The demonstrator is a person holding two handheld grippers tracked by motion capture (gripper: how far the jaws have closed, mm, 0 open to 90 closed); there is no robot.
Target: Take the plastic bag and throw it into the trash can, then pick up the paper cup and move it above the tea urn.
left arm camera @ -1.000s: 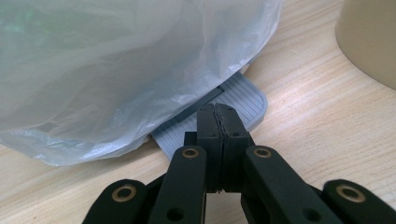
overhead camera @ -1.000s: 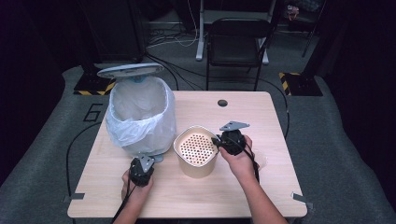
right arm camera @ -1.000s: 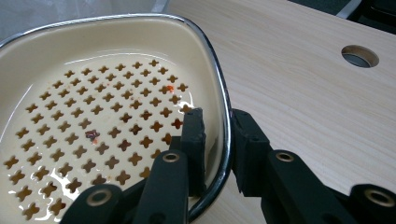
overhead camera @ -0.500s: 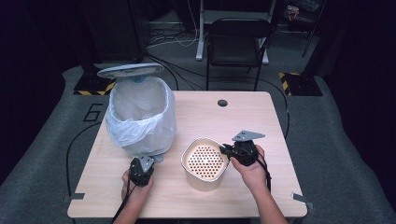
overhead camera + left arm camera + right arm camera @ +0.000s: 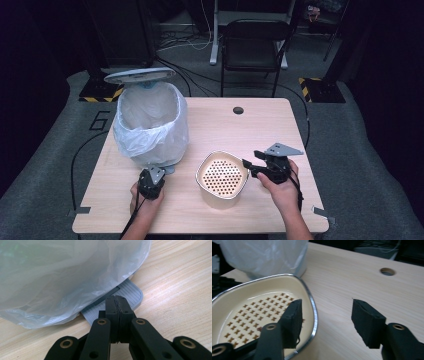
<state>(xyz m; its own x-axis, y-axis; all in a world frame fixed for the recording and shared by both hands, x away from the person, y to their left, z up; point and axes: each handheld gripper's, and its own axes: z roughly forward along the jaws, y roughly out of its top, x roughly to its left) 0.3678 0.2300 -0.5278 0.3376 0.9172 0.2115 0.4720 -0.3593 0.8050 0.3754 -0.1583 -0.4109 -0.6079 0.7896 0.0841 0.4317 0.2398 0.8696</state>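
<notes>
Beside the cream strainer bowl (image 5: 222,179), the right gripper (image 5: 251,167) is just opening, jaws straddling its rim (image 5: 312,315); the left gripper (image 5: 116,305) is pressing shut against the bin's grey pedal (image 5: 130,293).

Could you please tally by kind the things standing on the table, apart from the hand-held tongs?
Pedal bins lined with a white bag, lid raised: 1
Cream perforated baskets: 1
Total: 2
</notes>
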